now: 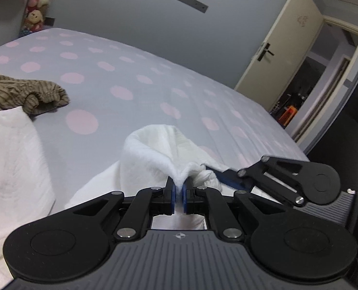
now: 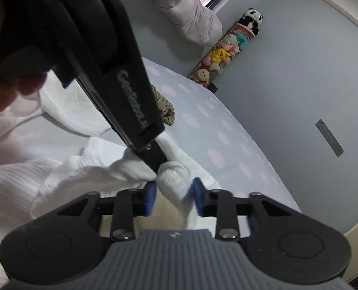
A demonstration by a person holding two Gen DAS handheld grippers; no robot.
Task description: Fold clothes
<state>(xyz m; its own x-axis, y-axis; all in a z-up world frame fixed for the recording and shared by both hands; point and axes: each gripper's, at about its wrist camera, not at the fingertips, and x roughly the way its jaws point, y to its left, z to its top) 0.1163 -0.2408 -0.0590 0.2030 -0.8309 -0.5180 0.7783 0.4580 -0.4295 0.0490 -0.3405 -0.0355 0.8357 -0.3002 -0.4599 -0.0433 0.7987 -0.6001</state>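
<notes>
I count two grippers, my left gripper [image 1: 178,188] and my right gripper [image 2: 172,193]. On the bed [image 1: 135,72] lie one white garment [image 1: 154,149] near me and one striped brown garment [image 1: 29,94] far left. One open door [image 1: 275,55] stands at right.

black linkage arms, silver screws, blue-padded fingers [image 1: 172,199], ribbed grey body, white lettering along one side.

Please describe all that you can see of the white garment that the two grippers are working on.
The white garment looks like soft, slightly fluffy cotton with a fine ribbed texture. It lies crumpled on the dotted bedsheet, with one bunched fold lifted into a peak. The left gripper has its jaws shut on that fold. The right gripper has its jaws open around a neighbouring rounded bunch, close to the left one. More white cloth spreads toward the left edge.
</notes>
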